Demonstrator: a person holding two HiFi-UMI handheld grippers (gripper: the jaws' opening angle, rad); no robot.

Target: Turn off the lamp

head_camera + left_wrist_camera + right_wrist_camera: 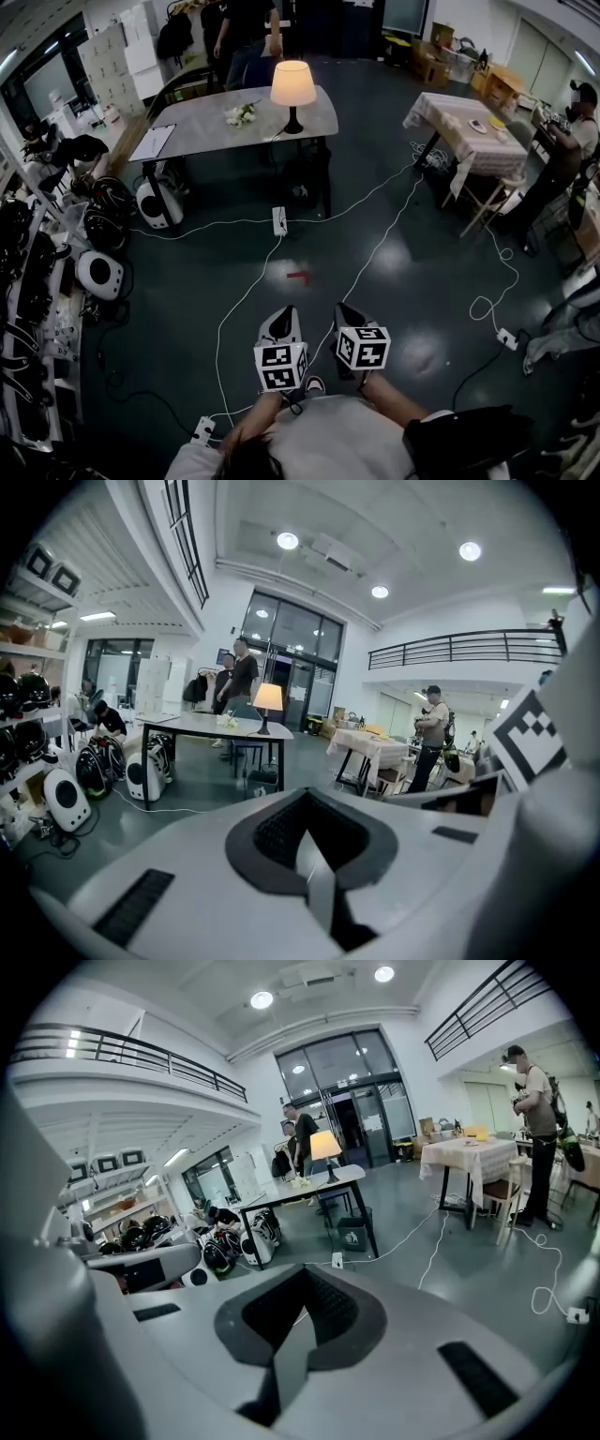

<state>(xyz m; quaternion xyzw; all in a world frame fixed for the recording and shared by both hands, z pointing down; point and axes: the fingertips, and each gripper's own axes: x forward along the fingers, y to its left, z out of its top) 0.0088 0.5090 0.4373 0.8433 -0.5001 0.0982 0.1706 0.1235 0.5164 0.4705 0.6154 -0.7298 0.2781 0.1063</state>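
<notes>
The lamp [292, 89] is lit, with a cream shade on a dark stem. It stands on the grey table [206, 127] far ahead, beside a small bunch of white flowers [241, 114]. Both gripper views show the lamp small and distant: lamp [268, 698], lamp [324, 1145]. My left gripper [284, 316] and right gripper [345, 311] are side by side low in the head view, pointing toward the table and well short of it. The jaws of my left gripper [305, 801] meet with nothing between them, and so do those of my right gripper [302, 1281].
White cables and a power strip [279, 220] cross the dark floor, near a red mark [298, 276]. A cloth-covered table [464, 127] stands at the right with a person [562, 150] beside it. Helmets and gear line the left wall [37, 262]. People stand behind the grey table.
</notes>
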